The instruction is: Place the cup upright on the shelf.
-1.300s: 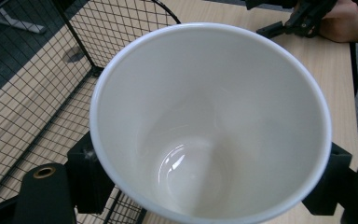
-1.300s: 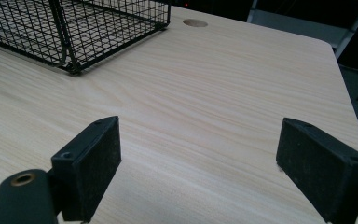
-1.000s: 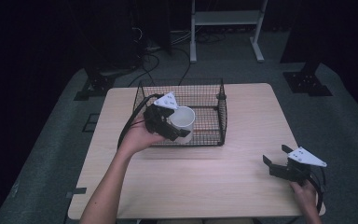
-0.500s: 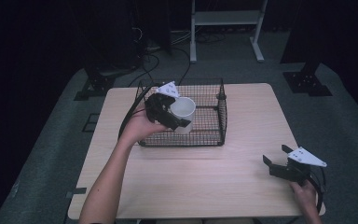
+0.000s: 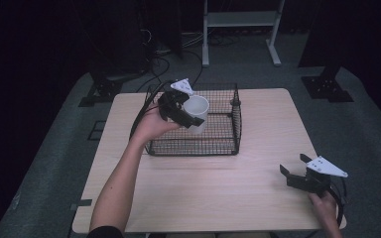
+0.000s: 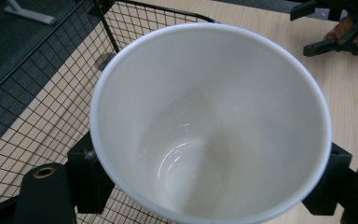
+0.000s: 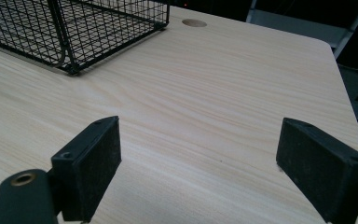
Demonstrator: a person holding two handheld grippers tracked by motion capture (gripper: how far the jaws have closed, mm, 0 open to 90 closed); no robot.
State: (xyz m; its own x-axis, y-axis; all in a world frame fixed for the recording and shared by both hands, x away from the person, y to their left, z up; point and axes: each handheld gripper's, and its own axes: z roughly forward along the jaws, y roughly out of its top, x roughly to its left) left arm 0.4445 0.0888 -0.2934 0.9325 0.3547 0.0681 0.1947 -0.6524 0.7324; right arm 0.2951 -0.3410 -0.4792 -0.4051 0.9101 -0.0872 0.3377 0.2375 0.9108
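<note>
White cup (image 5: 197,112) is clamped by its sides in the left gripper (image 5: 181,110), fingers (image 6: 89,175) pressed on its wall, held tilted above the near-left part of the wire basket (image 5: 228,144). Cup interior is empty; basket looks empty as well. Right gripper (image 5: 297,174) rests near the tabletop's (image 5: 203,188) right corner, fingers (image 7: 95,161) spread wide, holding nothing. Risk, as judged: smooth tapered wall could slide out of the grip if tilted further, or the cup's base could catch the basket rim when lowered.
</note>
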